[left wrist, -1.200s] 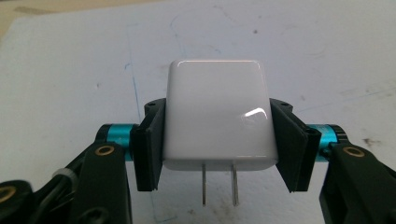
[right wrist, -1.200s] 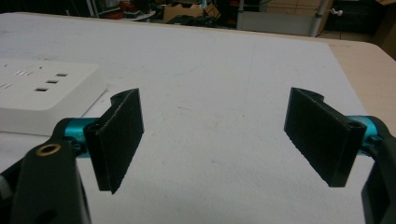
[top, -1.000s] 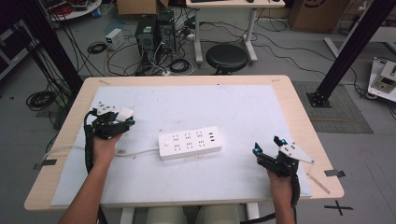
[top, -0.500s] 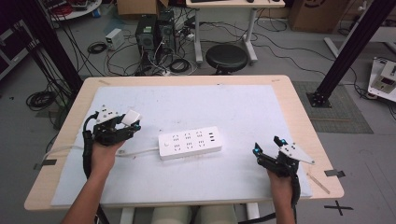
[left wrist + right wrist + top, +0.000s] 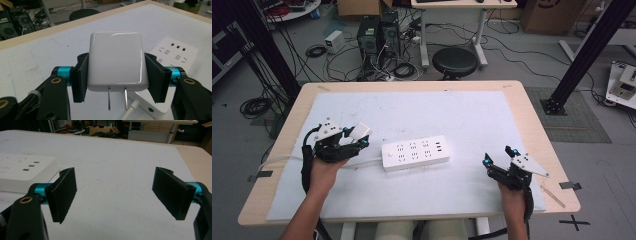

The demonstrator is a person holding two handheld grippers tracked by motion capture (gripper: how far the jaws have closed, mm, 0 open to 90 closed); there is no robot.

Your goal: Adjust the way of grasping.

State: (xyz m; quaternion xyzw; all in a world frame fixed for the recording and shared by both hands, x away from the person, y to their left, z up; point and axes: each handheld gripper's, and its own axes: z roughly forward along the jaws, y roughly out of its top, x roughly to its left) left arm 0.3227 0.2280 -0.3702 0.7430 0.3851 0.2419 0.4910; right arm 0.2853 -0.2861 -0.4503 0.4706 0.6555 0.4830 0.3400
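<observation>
Your left tongs (image 5: 116, 75) pinch a glossy white square plug adapter (image 5: 115, 61); right tongs (image 5: 117, 195) spread; tilted prongs could miss the white rectangular power strip's (image 5: 415, 152) slots.

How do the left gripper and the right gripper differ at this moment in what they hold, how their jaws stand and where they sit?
The left gripper is shut on a white charger plug, prongs pointing down; the right gripper holds nothing. The left's jaws press the plug's sides, while the right's stand wide apart over the bare white mat. The left sits just left of the power strip; the right rests farther off near the table's right edge. Both have black pads and teal fittings.
</observation>
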